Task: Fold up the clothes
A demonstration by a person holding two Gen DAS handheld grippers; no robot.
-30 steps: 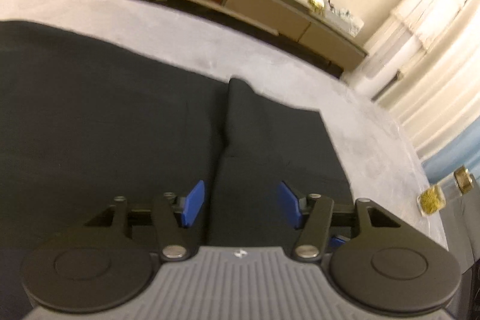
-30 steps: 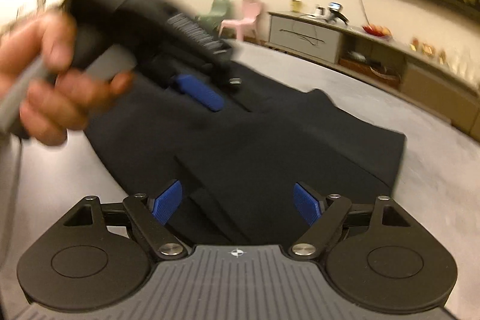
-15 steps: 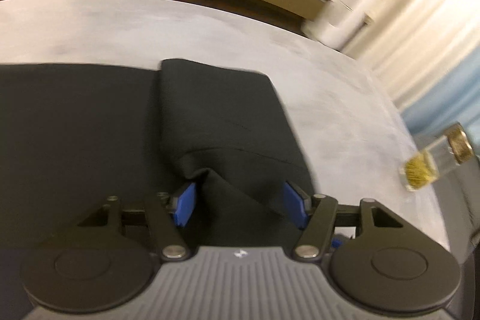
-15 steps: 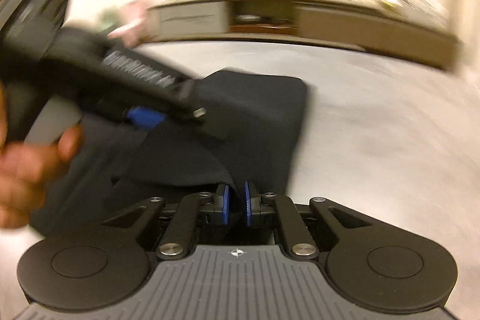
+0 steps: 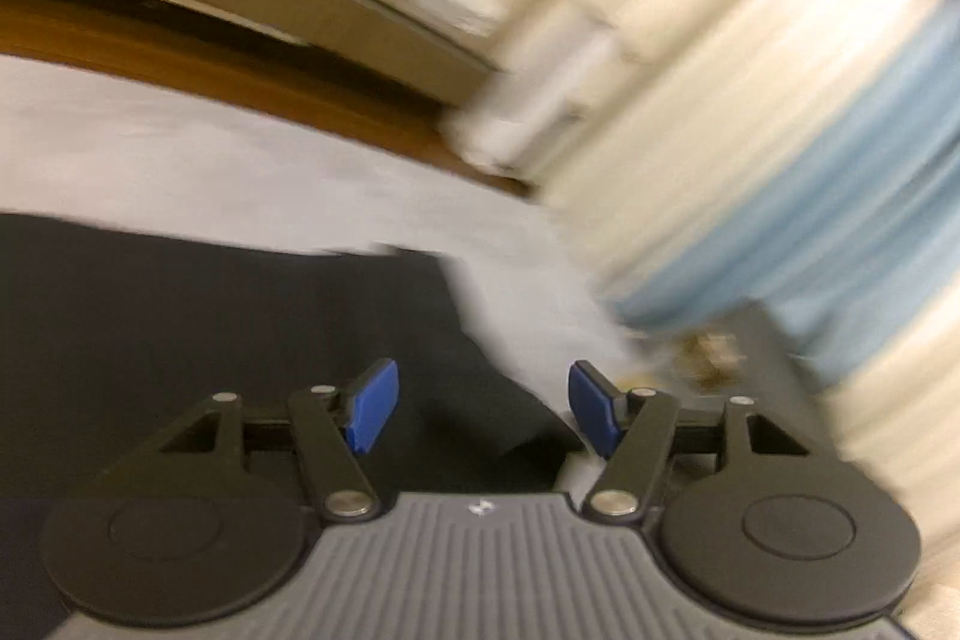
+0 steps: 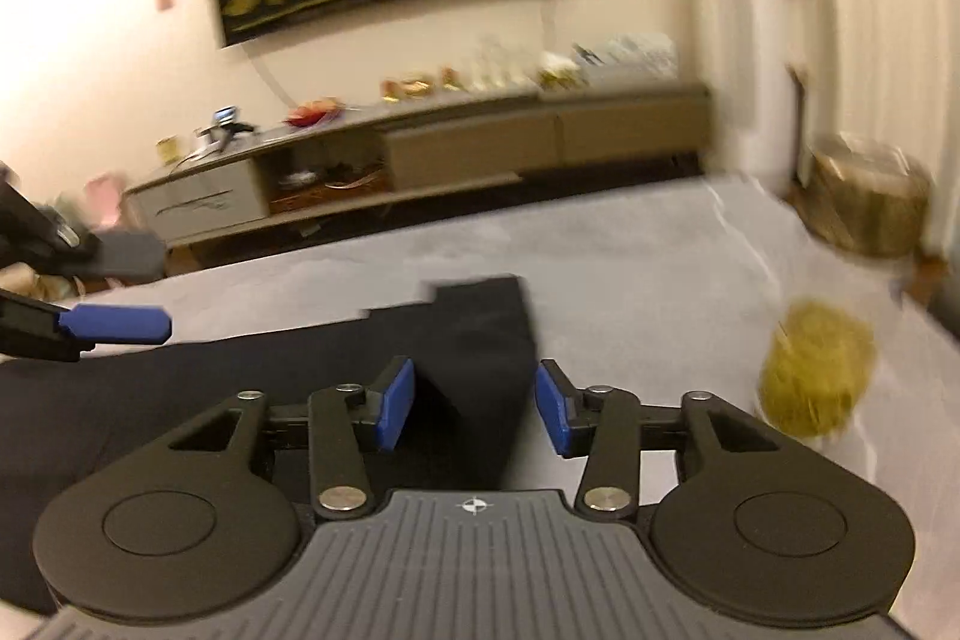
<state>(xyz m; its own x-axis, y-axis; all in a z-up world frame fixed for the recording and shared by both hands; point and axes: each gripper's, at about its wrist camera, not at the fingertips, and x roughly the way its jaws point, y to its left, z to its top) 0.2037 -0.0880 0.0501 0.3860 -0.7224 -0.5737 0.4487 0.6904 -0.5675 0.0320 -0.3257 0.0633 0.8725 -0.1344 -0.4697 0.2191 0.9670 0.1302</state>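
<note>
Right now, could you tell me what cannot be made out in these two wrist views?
- Left wrist view: the jar beyond the black garment is smeared by motion blur; its contents are unreadable.
- Left wrist view: the garment's near part is hidden behind the left gripper.
- Right wrist view: the small items on the sideboard are too blurred to identify.

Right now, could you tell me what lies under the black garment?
The black garment lies on a grey cloth surface, bare beyond its edges. Whatever sits directly beneath the fabric is covered and cannot be seen.
</note>
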